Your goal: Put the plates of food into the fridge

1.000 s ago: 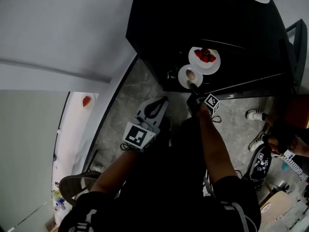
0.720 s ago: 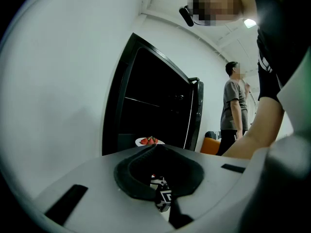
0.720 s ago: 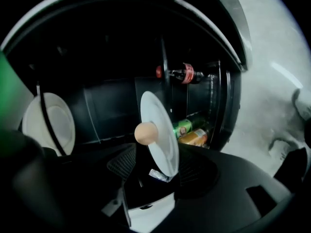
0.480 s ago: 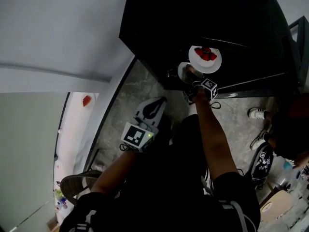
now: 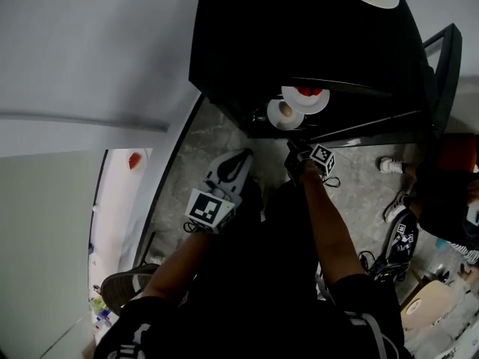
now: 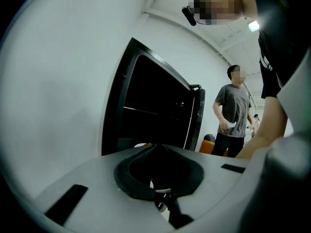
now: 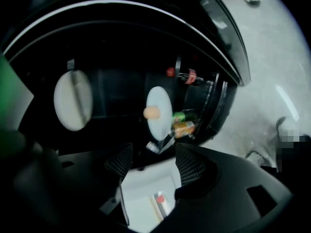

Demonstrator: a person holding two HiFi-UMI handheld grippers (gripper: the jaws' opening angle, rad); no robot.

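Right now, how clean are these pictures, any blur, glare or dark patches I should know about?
Head view: heavy fisheye bend, the fridge nearly black, only the small plate and the strawberry plate reading bright. Left gripper view: dark corners, a ceiling light glaring at upper right. Right gripper view: smeared and dim, the small plate's edges soft.

Right hand-held gripper (image 7: 153, 158) freshly agape, empty

The fridge (image 5: 299, 43) is glossy black; the plates (image 5: 276, 120) inside it are smooth white. Below the fridge, the floor (image 5: 198, 159) is mottled grey stone with a slight sheen.
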